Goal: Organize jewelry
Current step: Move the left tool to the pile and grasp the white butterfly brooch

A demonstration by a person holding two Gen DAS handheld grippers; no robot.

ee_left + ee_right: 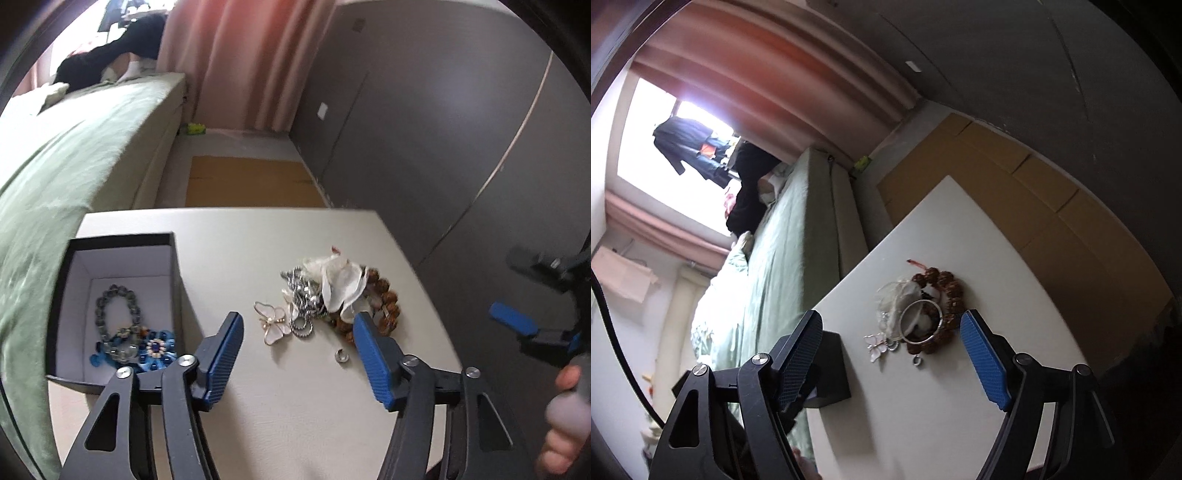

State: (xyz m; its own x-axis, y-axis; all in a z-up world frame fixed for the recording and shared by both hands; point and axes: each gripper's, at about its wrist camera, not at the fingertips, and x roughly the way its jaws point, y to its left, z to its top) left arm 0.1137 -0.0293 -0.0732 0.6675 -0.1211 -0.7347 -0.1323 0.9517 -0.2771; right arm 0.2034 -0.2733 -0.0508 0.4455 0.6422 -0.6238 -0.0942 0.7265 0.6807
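Note:
A pile of jewelry (pixel 332 291) lies on the white table (pixel 295 406): a white butterfly brooch (pixel 272 322), a silver chain (pixel 301 295), a white flower piece (pixel 340 280), a brown bead bracelet (pixel 388 299) and a small silver ring (pixel 341 356). A black box (pixel 118 302) at the left holds a grey bead bracelet (pixel 116 306) and blue flower pieces (pixel 155 349). My left gripper (pixel 298 328) is open and empty, just short of the pile. My right gripper (pixel 890 325) is open and empty above the pile, where a silver bangle (pixel 921 321) shows; it also shows in the left wrist view (pixel 517 325).
A bed with a green cover (pixel 66 166) runs along the table's left side. A dark wardrobe (pixel 443 129) stands to the right. Flat cardboard (pixel 251 181) lies on the floor beyond the table. The table's far edge (pixel 221 212) is close behind the pile.

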